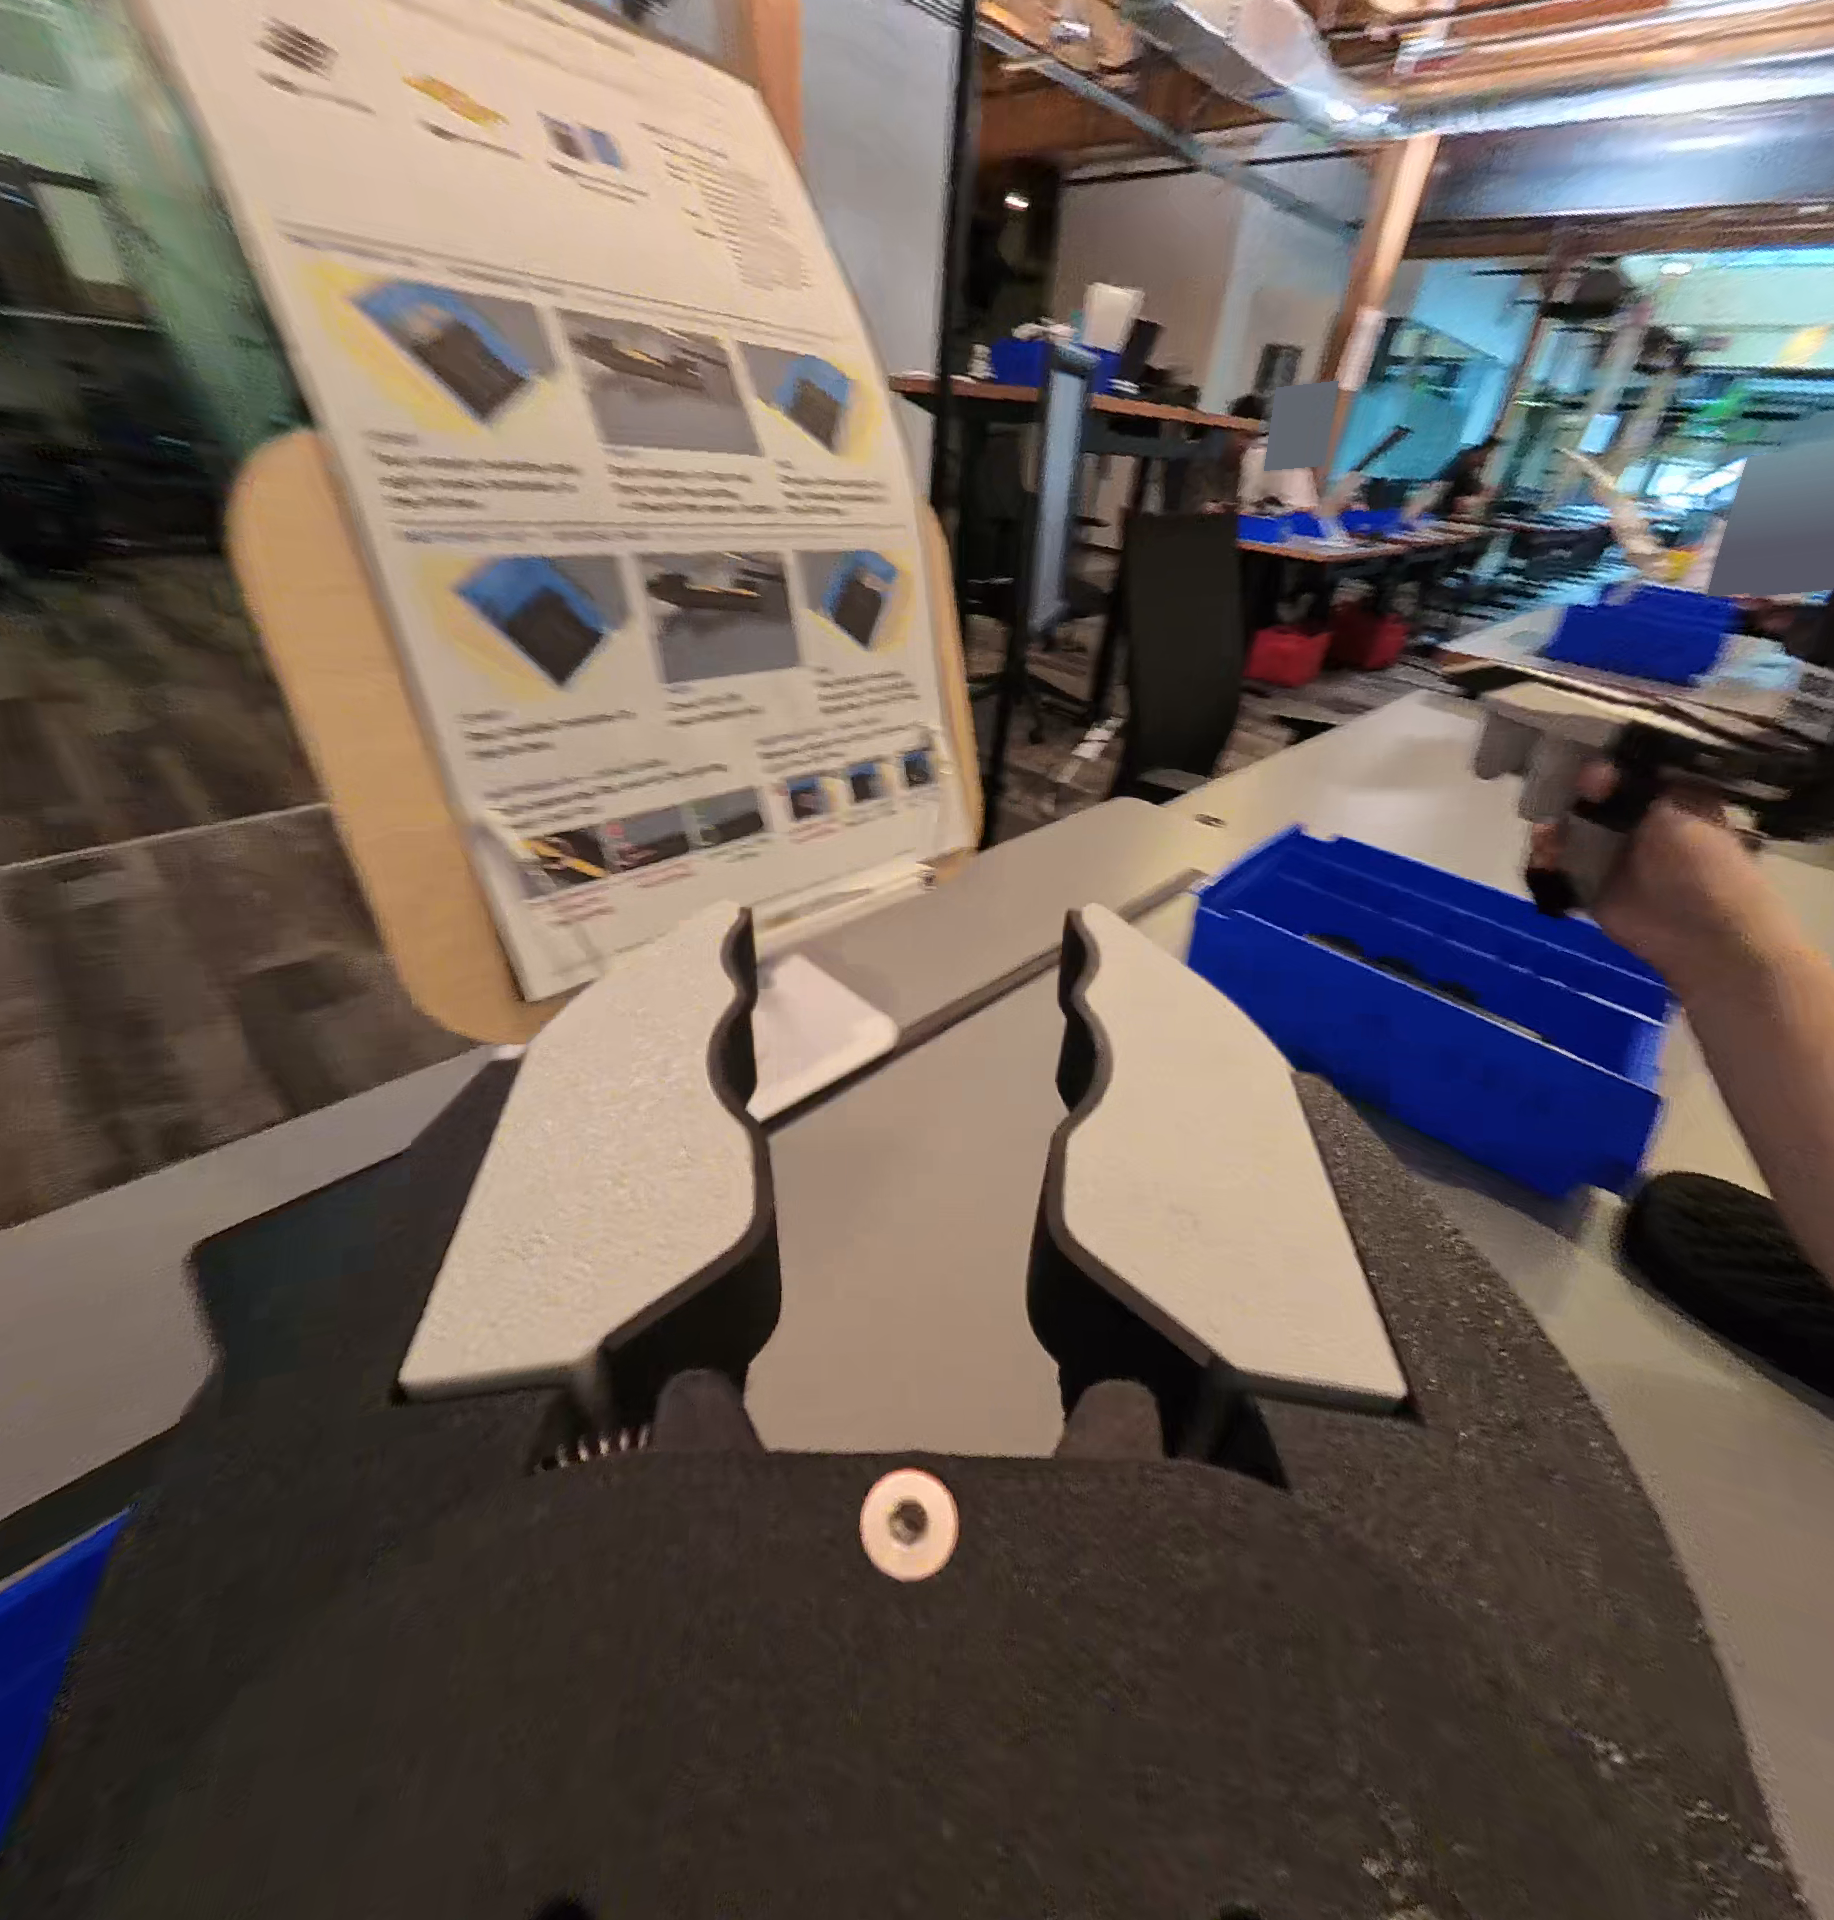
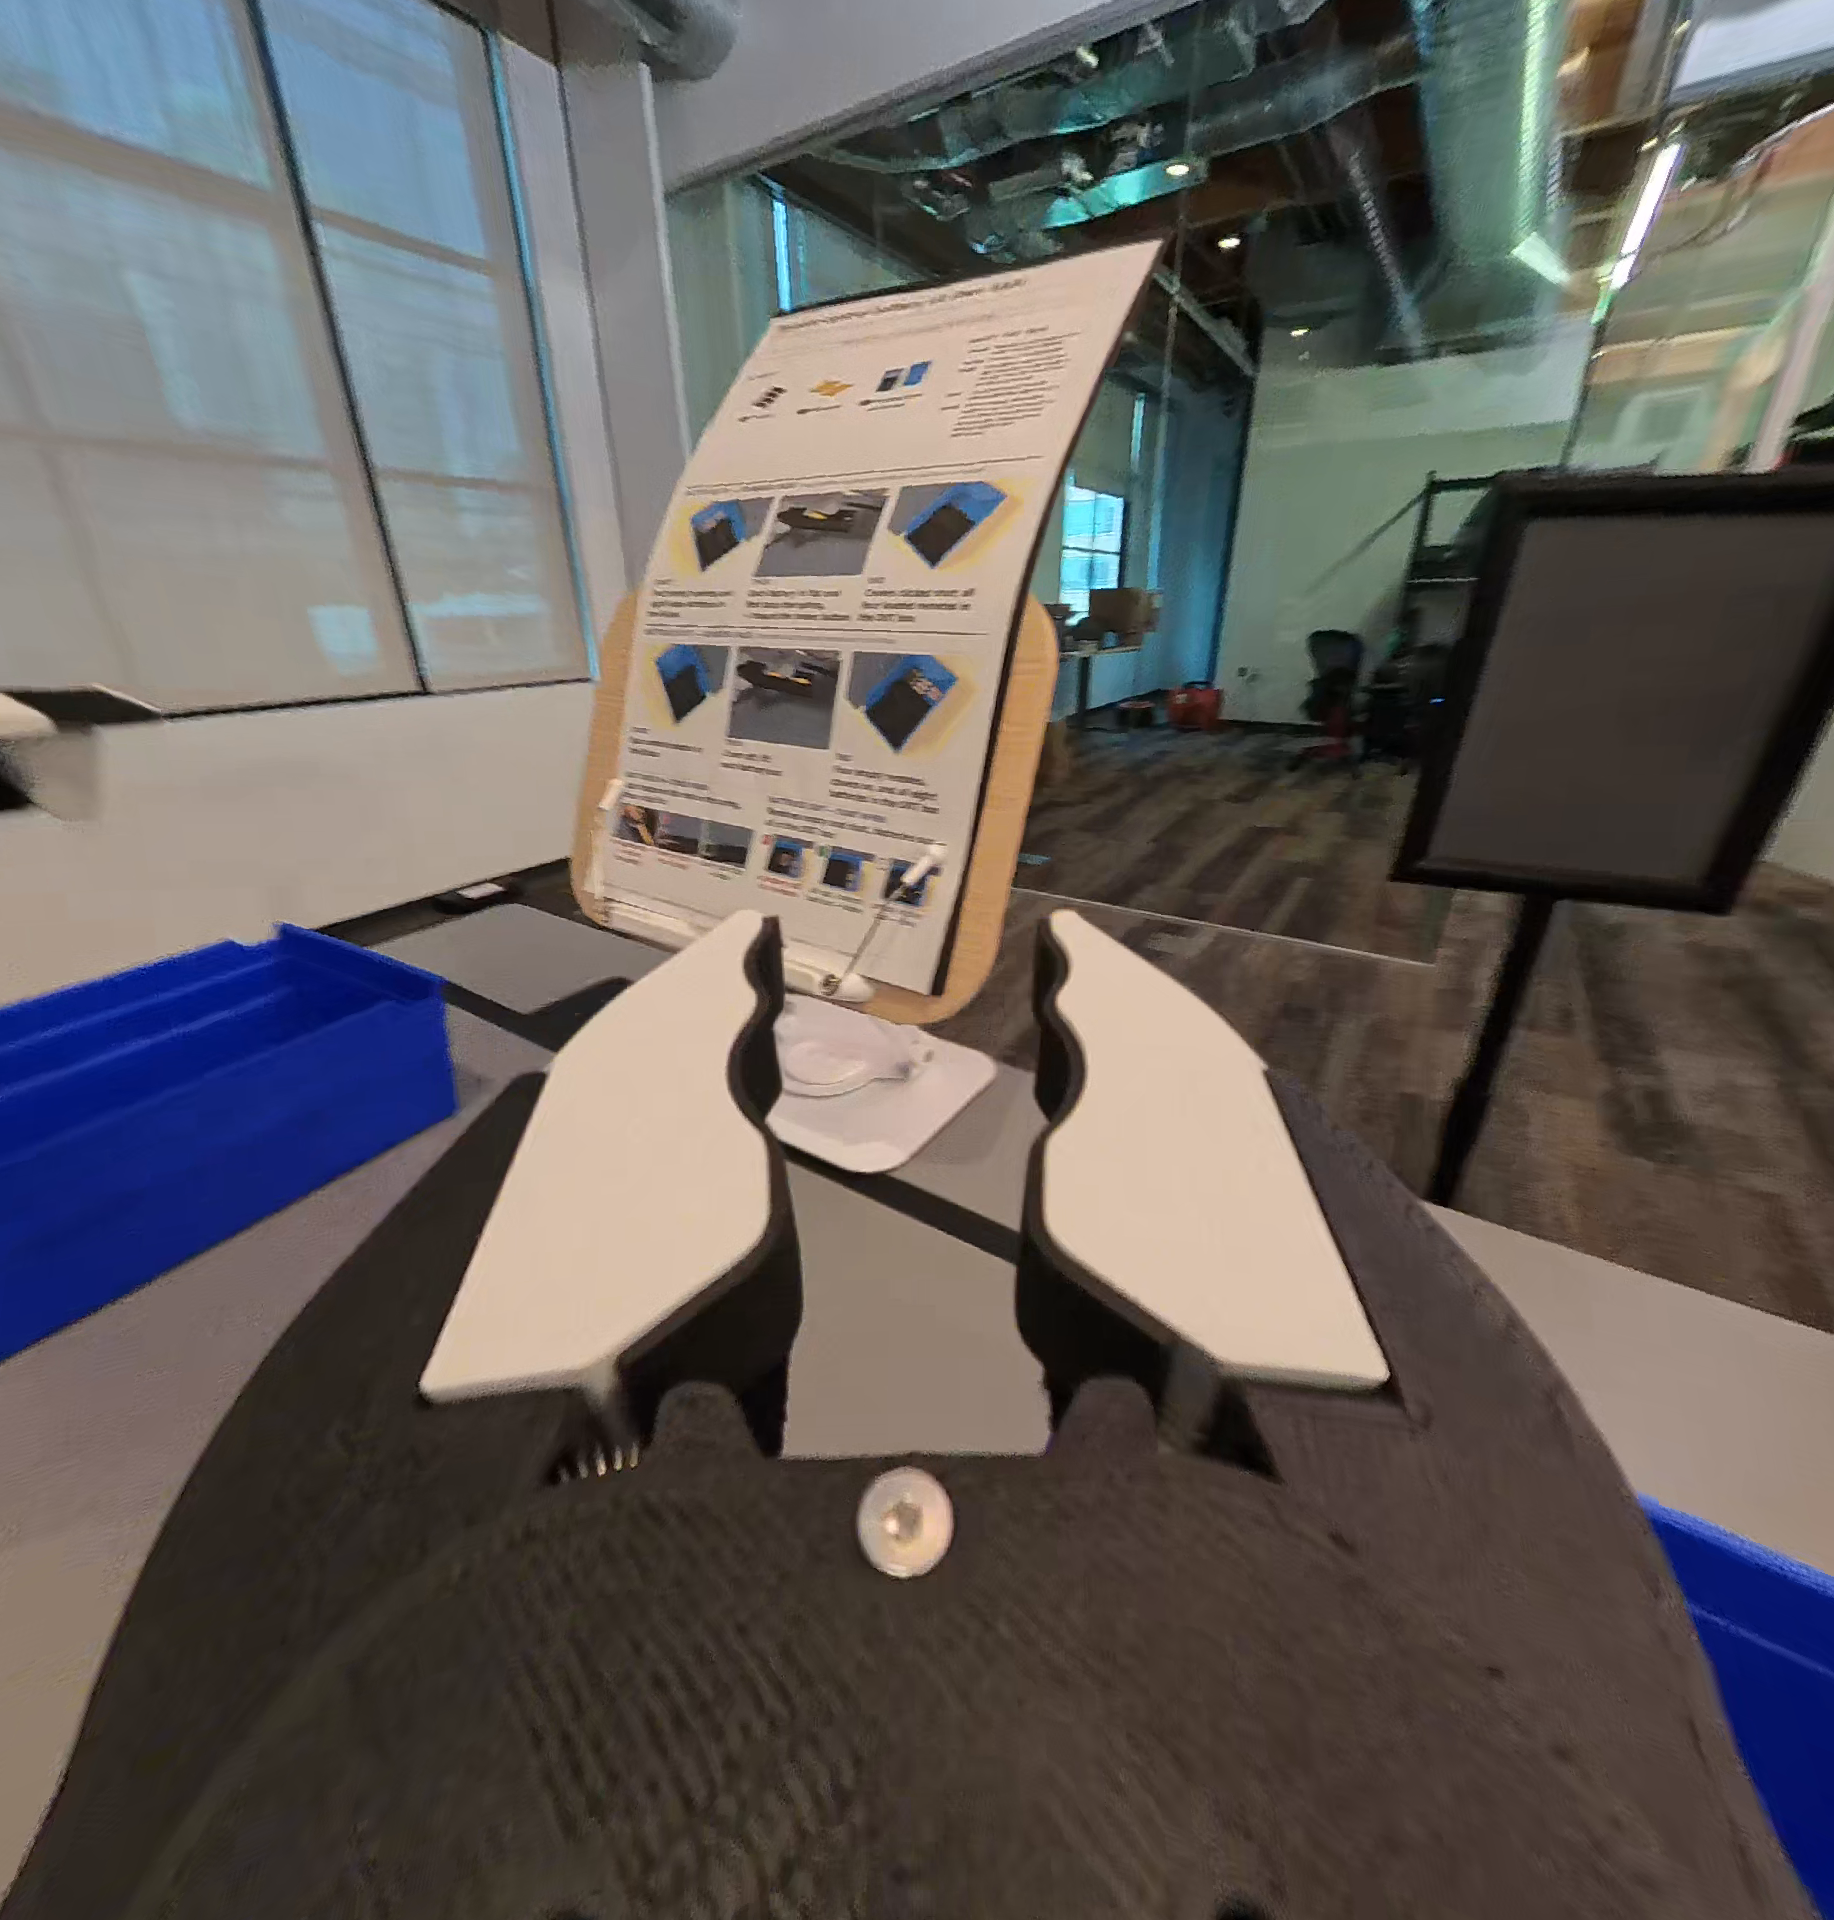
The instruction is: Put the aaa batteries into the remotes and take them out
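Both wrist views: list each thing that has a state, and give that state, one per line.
Left tool: open, empty, above the table.
Right tool: open, empty, facing the stand.
Instruction sheet: propped upright on a wooden stand, top curling back.
Blue bin: open-topped on the table; contents unclear.
Hand: gripping the right tool's handle.

Your left gripper [image 1: 908, 935] has matt grey finger plates on rough, grainy black plastic. The blue bin [image 1: 1412, 1029] looks like smooth, glossy plastic. The instruction sheet [image 2: 851, 665] is paper on a pale wooden board [image 2: 1017, 831]; the table [image 2: 1671, 1340] is smooth matt grey.
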Demonstrator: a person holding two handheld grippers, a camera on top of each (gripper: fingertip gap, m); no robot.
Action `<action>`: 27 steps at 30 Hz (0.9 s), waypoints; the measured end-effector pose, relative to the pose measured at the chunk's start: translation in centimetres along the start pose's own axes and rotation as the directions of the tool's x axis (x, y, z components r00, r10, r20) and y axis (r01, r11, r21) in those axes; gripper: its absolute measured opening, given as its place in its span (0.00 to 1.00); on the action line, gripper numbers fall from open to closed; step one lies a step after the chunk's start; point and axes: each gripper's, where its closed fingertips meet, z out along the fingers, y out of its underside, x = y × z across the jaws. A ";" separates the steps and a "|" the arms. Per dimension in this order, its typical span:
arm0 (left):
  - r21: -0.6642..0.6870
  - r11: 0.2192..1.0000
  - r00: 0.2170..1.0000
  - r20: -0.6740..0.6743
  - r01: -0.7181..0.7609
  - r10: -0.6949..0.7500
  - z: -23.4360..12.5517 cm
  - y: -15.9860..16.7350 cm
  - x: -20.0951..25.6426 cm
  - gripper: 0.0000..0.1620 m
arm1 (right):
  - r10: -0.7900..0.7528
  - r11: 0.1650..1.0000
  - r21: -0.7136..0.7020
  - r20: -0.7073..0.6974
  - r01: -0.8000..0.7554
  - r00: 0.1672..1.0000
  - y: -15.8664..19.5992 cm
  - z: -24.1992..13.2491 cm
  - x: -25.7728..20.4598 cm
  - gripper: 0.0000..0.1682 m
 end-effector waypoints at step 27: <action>0.164 0.984 0.994 -0.066 -0.076 0.088 -5.3 -4.1 1.7 0.33 | -0.407 0.906 -0.008 -0.297 0.424 0.864 -2.7 -3.0 2.5 0.25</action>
